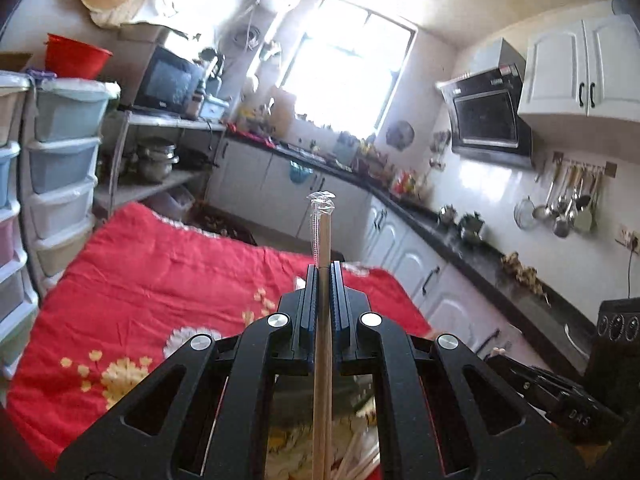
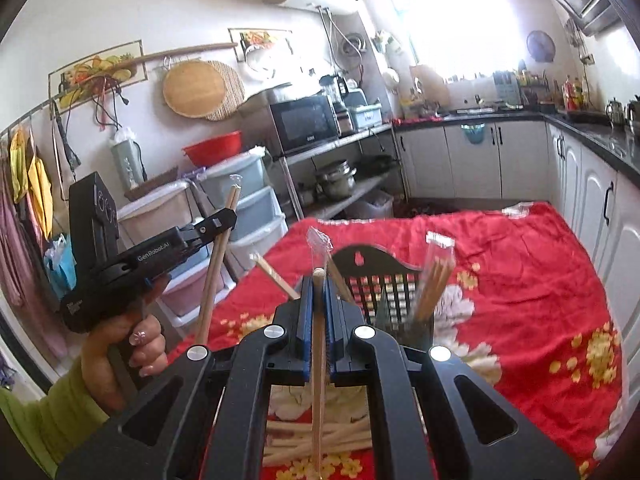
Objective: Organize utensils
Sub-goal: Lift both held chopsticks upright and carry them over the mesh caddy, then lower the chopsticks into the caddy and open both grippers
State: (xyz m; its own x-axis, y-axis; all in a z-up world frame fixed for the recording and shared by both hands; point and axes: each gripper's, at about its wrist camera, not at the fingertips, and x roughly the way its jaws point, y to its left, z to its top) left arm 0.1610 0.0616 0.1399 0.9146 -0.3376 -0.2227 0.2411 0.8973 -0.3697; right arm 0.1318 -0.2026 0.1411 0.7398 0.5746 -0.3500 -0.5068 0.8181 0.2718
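- My left gripper (image 2: 228,216) is clamped tight on a plastic-wrapped pair of chopsticks (image 2: 214,276), pinched well up its length with most of it hanging below. It could pivot between the pads or slide out if I swing it about.
- My right gripper (image 2: 319,280) is closed just as tightly on a second wrapped pair (image 2: 319,380), which runs straight through the jaws. The sleeve looks slick, so I judge that pair could creep as I tilt it toward the holder.
- The black utensil holder (image 2: 376,260) stands on the red floral cloth (image 2: 540,280), just beyond my right gripper. It has a perforated front and already carries wrapped pairs (image 2: 434,280) leaning out at angles. Those leaning sticks may block a new pair, and a hard poke could tip the holder on the soft cloth.
- With both grippers raised close together, their long sticks could cross and knock each other loose.
- More loose chopsticks (image 2: 320,440) lie heaped on the cloth under my right gripper, so I judge the sorting is far from finished.
- In the left wrist view, my held pair (image 1: 322,320) is pale bare wood, slim and straight. Its clear wrapper (image 1: 320,204) is crimped just past the tip.
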